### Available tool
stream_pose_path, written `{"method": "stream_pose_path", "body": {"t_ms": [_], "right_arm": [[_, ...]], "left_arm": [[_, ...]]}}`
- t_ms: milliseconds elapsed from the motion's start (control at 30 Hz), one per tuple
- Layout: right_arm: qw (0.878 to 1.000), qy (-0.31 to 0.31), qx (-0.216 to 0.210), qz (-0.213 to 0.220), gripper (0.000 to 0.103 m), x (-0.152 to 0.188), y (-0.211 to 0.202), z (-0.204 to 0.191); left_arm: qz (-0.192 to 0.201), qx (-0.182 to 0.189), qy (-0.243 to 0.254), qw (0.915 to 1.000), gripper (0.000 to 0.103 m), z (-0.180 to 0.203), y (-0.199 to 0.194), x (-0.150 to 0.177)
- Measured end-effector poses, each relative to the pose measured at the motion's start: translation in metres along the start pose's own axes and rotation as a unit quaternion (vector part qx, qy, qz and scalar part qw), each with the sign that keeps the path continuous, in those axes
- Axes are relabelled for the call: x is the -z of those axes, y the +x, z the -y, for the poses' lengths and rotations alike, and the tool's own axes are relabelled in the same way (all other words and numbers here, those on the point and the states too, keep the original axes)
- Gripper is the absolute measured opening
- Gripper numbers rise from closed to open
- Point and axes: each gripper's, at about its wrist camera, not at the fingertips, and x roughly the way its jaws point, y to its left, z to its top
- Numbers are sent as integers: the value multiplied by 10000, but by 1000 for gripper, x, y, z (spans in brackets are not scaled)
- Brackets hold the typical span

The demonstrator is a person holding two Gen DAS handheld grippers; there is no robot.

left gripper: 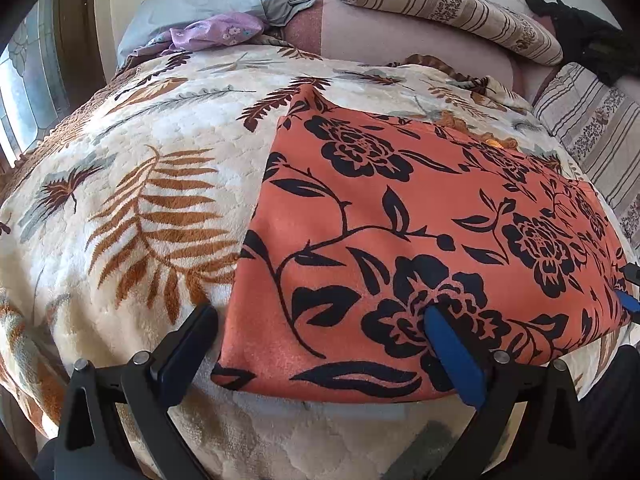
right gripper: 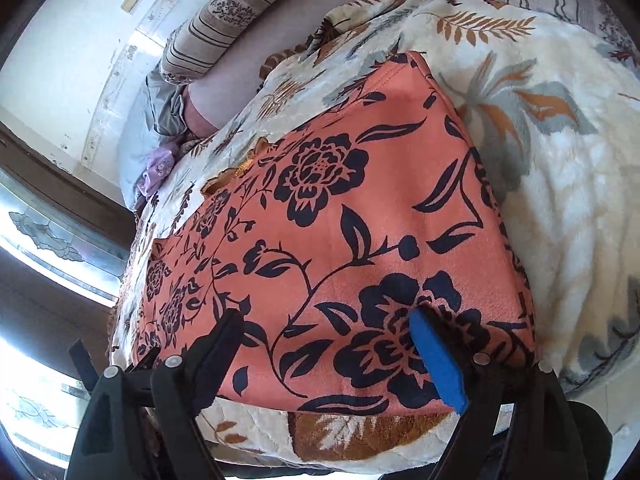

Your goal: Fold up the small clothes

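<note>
1. Our left gripper [left gripper: 320,316] stands wide open with nothing clamped. Its dark finger lies over the fleece blanket [left gripper: 132,168] just outside the garment's near left edge, and its blue-padded finger lies over the cloth itself.

2. Our right gripper [right gripper: 326,320] is also spread wide and holds nothing. Both of its fingers sit over the near part of the cloth, the blue-padded one on a black flower close to the near right corner.

3. The orange floral garment [left gripper: 400,208] lies flat on the blanket as a folded rectangle. Its near edge runs straight across just ahead of both grippers, and its far edge points toward the striped bolster [left gripper: 444,4] and the pillows.

4. The relation that matters: the cloth's long axis seems to run side to side, from one gripper to the other, though the fisheye bends this and we hold it loosely. Each hand already sits at its own end of the near edge, the left by the left corner and the right by the right.

5. We judge the next fold calls for pinching those near corners, or one short side, and carrying it across.

6. A small gold-coloured trim [right gripper: 248,160] pokes out at the far edge and might snag.
</note>
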Motion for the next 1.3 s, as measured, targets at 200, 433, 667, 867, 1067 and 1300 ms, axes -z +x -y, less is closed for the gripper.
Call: {"method": "stream_pose_path", "body": {"t_ms": [200, 433, 667, 867, 1067, 1300], "right_arm": [[9998, -10, 191, 23, 88, 0, 2, -4], [9996, -104, 223, 109, 88, 3, 2, -6], [9996, -89, 163, 189, 88, 7, 0, -5], [9997, -81, 89, 231, 88, 9, -3, -1], [9996, -77, -4, 278, 88, 11, -6, 3], [9995, -87, -84, 306, 88, 12, -9, 6]], "left_arm": [[26, 21, 8, 10000, 102, 0, -1, 1], [37, 12, 16, 10000, 102, -1, -2, 2], [59, -16, 14, 10000, 103, 0, -4, 3], [84, -43, 10, 10000, 103, 1, -4, 4], [103, -71, -2, 9999, 103, 1, -4, 4], [141, -118, -17, 9998, 103, 4, -5, 6]]}}
